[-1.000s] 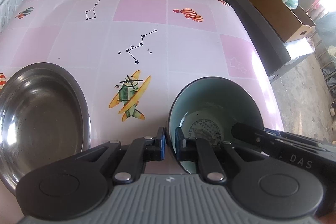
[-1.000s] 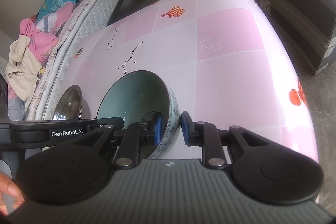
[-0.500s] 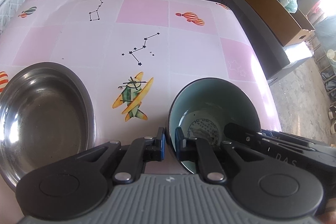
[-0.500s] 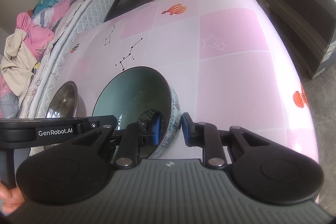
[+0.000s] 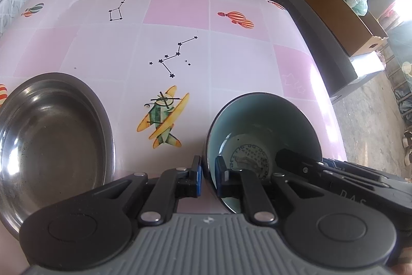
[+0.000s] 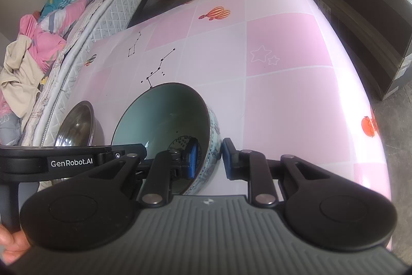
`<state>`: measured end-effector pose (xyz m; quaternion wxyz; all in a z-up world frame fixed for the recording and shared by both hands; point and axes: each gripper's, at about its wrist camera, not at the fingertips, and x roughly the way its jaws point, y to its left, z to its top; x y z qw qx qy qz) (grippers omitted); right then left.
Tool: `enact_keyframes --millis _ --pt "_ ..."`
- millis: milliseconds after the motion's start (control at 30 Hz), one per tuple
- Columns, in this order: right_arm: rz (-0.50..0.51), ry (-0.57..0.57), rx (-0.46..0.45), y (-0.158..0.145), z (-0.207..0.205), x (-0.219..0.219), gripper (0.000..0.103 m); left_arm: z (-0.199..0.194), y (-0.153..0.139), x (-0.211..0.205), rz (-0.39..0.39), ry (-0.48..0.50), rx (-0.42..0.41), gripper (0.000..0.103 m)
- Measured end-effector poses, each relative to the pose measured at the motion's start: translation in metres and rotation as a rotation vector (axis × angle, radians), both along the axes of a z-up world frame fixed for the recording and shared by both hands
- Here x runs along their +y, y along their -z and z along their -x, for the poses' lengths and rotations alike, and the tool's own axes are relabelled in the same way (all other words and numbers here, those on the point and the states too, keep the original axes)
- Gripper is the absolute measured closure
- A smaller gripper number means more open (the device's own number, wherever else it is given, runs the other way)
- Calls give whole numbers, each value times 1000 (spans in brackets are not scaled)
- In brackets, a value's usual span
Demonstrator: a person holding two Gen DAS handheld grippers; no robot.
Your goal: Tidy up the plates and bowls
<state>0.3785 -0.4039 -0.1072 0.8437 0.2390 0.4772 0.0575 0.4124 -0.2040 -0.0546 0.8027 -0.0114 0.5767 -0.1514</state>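
Observation:
A ceramic bowl [image 5: 262, 125], teal inside and patterned outside [image 6: 164, 115], sits tilted near the pink table's [image 5: 180, 17] front right corner. My left gripper [image 5: 208, 178] is shut on its left rim, one pad inside and one outside. On the opposite rim my right gripper [image 6: 209, 160] is shut the same way, with the wall pinched between its blue pads. I cannot tell whether the bowl's foot touches the table. A stainless steel bowl [image 5: 51, 135] rests on the table to the left, apart from the ceramic one and also visible in the right wrist view [image 6: 77, 125].
The table's right edge drops to a concrete floor beside a dark grey cabinet [image 5: 322, 43] carrying a cardboard box [image 5: 334, 9]. A mattress [image 6: 103, 17] with piled clothes [image 6: 38, 43] runs along the left. Cables and clutter lie beyond the far edge. A person's hand [image 6: 10, 241] holds the left gripper.
Both grippers keep their hold on the ceramic bowl. The views shift only slightly and the steel bowl stays put.

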Motion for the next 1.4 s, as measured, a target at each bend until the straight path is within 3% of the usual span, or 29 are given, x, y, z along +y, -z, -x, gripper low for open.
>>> enact_keyframes --millis 533,1400 --pt "-34 22 22 9 -1 0 83 -2 8 -1 9 -5 25 90" --pt "35 -5 -14 5 -2 14 84 1 9 -3 -3 12 5 90"
